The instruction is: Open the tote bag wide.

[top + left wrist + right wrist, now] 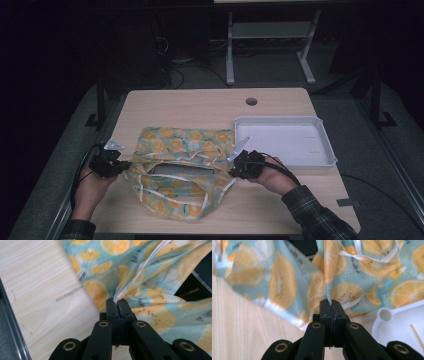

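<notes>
The orange-print fabric bag lies at lower centre of the desk, mouth stretched left-right between the left gripper and right gripper, both jaws clamped on its rim.

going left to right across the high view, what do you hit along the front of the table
left gripper → citrus-print teal fabric bag → right gripper → white plastic rectangular tray

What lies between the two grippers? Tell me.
In the high view, the fruit-print bag stretches from the left gripper to the right gripper, its mouth open on a dark flat object.
</notes>
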Motion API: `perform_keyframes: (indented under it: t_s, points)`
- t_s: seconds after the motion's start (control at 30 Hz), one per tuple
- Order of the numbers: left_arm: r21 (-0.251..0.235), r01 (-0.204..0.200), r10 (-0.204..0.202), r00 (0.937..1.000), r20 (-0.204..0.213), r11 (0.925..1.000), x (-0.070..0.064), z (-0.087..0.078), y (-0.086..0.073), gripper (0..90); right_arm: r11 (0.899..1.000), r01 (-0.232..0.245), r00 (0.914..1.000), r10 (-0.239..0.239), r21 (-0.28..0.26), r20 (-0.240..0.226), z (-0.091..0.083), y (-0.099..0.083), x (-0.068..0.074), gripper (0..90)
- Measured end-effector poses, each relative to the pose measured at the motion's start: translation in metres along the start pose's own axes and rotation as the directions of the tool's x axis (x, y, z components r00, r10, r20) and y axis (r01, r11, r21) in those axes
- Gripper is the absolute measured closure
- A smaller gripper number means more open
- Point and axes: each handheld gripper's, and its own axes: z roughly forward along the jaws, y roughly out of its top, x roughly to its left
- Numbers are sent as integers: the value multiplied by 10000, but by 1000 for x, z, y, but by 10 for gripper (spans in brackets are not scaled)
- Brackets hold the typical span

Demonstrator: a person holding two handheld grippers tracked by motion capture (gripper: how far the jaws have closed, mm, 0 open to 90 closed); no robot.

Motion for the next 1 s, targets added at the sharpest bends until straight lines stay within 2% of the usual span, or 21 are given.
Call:
perform_keyframes:
  t_s: [0.17,0.23,0.3,0.43,0.5,0.6,0.67,0.7,0.73,0.77,0.8,0.87,0.93,0.97,1.0]
  points:
    - [321,-152,157,9997,-174,9994,1,6,-2,893,9996,8,10000,-9,278,19,4,-5,2,894]
    - [353,-96,102,9998,-175,9993,2,10,-4,894,9992,81,10000,-81,392,1,7,-6,2,896]
    - [427,7,-1,9999,-120,9991,3,13,-5,893,9986,142,9999,-138,514,-71,10,-6,3,896]
    - [674,-105,105,9999,-2,9977,2,21,-6,887,9963,298,9995,-291,811,-107,18,-5,7,893]
    - [577,24,-29,10000,95,9983,3,20,-7,841,9965,255,9996,-242,794,-170,18,-4,7,858]
    - [151,442,-447,9982,400,9989,7,10,-9,691,9987,-11,9995,27,508,-302,11,-5,4,757]
    - [-296,662,-644,9961,597,9974,9,-1,-9,595,9997,-164,9992,170,182,-357,5,-5,2,691]
    - [-606,755,-709,9946,752,9953,10,-8,-9,560,9998,-173,9991,175,55,-395,1,-4,1,676]
    - [-1057,807,-707,9930,951,9911,9,-20,-8,513,9992,-225,9994,216,-325,-271,-8,-2,-1,645]
    - [-1057,807,-707,9930,951,9911,9,-20,-8,499,9987,-234,9993,220,-464,-291,-12,-1,-1,638]
    - [-1321,862,-727,9919,1041,9875,8,-27,-7,499,9987,-234,9993,220,-464,-291,-12,-1,-1,638]
    - [-1807,733,-480,9889,1407,9808,3,-39,-4,490,9957,-287,9994,268,-878,-232,-22,3,-2,636]
    - [-2049,578,-225,9851,1707,9771,-4,-45,0,486,9925,-318,9993,291,-1179,-246,-27,7,-2,638]
    - [-2223,276,173,9801,1977,9746,-13,-49,4,479,9906,-155,9998,135,-1357,-151,-32,13,-2,632]
    - [-2223,276,173,9801,1977,9746,-13,-49,4,475,9906,-155,9998,135,-1357,-151,-32,13,-2,632]
